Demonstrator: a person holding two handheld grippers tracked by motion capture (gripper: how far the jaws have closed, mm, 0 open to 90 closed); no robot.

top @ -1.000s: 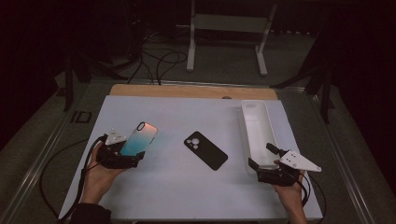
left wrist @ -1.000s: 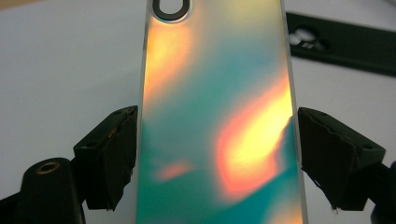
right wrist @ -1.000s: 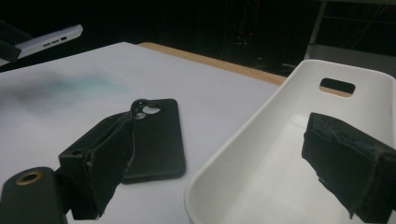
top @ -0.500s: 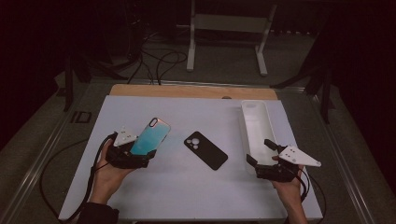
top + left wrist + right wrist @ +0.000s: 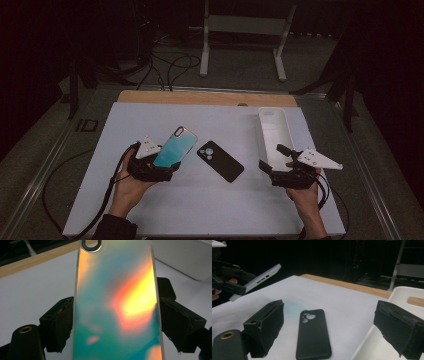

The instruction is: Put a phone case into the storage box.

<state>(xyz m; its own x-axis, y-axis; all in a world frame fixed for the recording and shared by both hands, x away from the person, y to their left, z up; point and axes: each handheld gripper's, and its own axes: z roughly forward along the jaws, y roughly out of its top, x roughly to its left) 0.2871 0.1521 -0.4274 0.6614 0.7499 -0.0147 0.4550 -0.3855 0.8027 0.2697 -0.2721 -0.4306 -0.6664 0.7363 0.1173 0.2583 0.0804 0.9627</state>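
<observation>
Left gripper clamped on both long edges of an iridescent phone case, lifted and tilted above the white table. Right gripper spread wide, holding nothing, beside a white tray. Black phone case flat between both grippers.

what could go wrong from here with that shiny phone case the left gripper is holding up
The iridescent phone case is pinched only by its long edges in the left gripper, tilted above the table; it could slip out. Swung rightward, it may also knock the black case lying nearby.
</observation>
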